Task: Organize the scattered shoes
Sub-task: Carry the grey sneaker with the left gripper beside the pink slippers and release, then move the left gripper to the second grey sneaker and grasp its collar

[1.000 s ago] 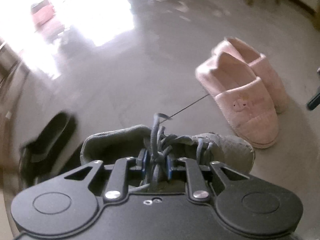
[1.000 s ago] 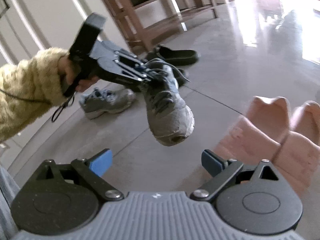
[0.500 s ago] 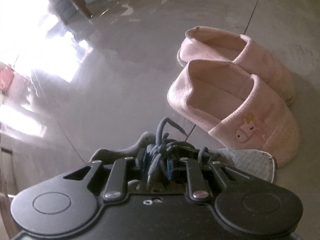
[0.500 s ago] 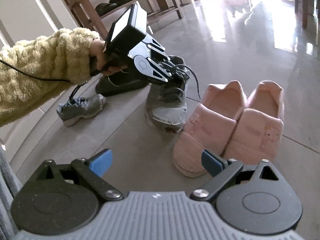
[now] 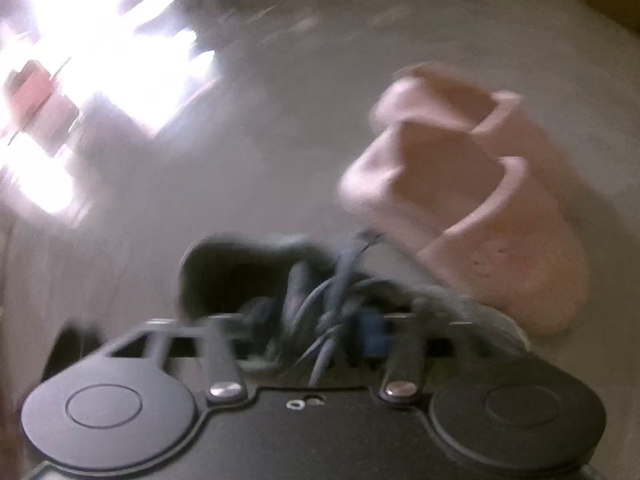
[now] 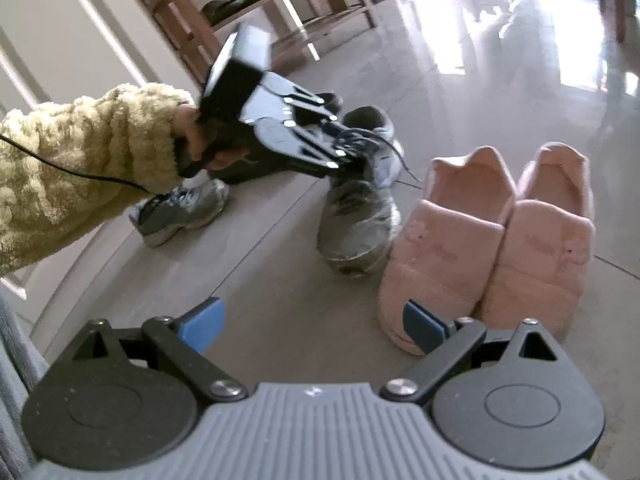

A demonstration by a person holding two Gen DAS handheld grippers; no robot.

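While left gripper fingers part over laces, worn grey sneaker stands beside pink slippers; right gripper fingers wide

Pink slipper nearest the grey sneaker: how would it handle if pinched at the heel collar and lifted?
The pink slipper looks plush and quilted, so the collar would probably squash under the pads. Its heel wall already sags, so it may droop toe-down. Likely light for its size. It lies against its twin, which might shift.

Blurred view, left claw opening around grey sneaker laces, pink slippers beside
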